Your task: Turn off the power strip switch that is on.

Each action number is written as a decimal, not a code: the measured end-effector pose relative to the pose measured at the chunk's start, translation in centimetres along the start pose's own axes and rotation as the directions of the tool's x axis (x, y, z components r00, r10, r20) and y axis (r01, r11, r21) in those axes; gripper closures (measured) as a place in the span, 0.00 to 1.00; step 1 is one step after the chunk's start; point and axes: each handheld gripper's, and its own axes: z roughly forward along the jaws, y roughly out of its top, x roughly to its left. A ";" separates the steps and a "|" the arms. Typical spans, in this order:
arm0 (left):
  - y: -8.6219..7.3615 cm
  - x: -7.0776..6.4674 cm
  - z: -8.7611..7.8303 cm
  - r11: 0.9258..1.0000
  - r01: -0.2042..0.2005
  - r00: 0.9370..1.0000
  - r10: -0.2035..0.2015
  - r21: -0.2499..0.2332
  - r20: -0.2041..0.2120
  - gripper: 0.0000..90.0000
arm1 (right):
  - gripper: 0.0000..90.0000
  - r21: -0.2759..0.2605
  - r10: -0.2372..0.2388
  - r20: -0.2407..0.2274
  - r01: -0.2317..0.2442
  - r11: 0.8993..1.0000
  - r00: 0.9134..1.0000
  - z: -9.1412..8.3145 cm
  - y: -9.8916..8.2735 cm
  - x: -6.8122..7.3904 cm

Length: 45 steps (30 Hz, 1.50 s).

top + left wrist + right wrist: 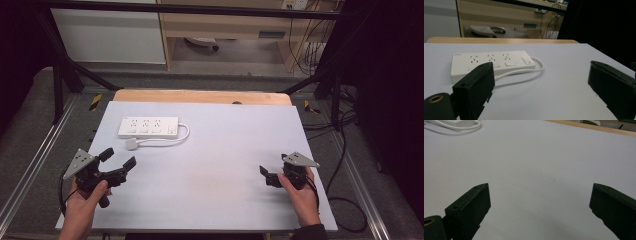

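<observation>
**Both tongs spread, power strip waiting at the far left**

Your left tongs point(119, 161) hover at the near left of the surface point(220, 150), jaws spread wide and holding nothing, aimed toward the power strip point(148, 126). Your right tongs point(269, 174) sit at the near right, jaws likewise apart and empty, well away from it.

The strip lies flat in the far-left part of the surface: a long white block of smooth, hard plastic with rounded corners, three socket groups point(489, 58) in a row and a switch point(527, 60) at one end. Its white cable point(529, 71) loops out from the switch end and curls back along the near side to a small white plug point(131, 144), just beside the body.

Here's the risk, I'd say: that glossy casing on a smooth pale sheet will likely skate away if you nudge it with one jaw before closing. Grab the cable carelessly and the rounded cord may roll out of the tongs, or drag the strip round with it.
</observation>
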 end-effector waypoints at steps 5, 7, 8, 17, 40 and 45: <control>0.9 -0.5 0.8 0.998 -0.050 0.999 0.050 0.036 0.005 0.08 | 0.04 -0.001 0.016 -0.014 -0.016 1.000 1.000 0.1 0.0 -0.1; 1.0 -0.6 1.0 0.998 -0.057 0.998 0.057 0.040 0.008 0.08 | 0.04 -0.001 0.007 -0.017 -0.007 1.000 1.000 0.1 0.1 0.1; 1.1 -0.6 1.2 0.997 -0.059 0.998 0.058 0.046 0.012 0.08 | 0.04 -0.001 0.007 -0.017 -0.007 1.000 1.000 0.1 0.1 0.1; 3.0 -0.7 3.3 0.996 -0.067 0.997 0.065 0.051 0.036 0.08 | 0.04 0.001 0.012 -0.018 -0.012 1.000 1.000 0.1 0.1 0.1; 6.2 0.4 8.3 0.993 -0.063 0.998 0.061 0.100 0.022 0.08 | 0.04 0.019 0.024 0.007 -0.025 1.000 1.000 0.5 -0.2 0.3; 6.4 0.4 8.7 0.992 -0.067 0.998 0.065 0.105 0.022 0.08 | 0.04 0.019 0.031 0.006 -0.031 0.999 0.999 0.5 -0.3 0.2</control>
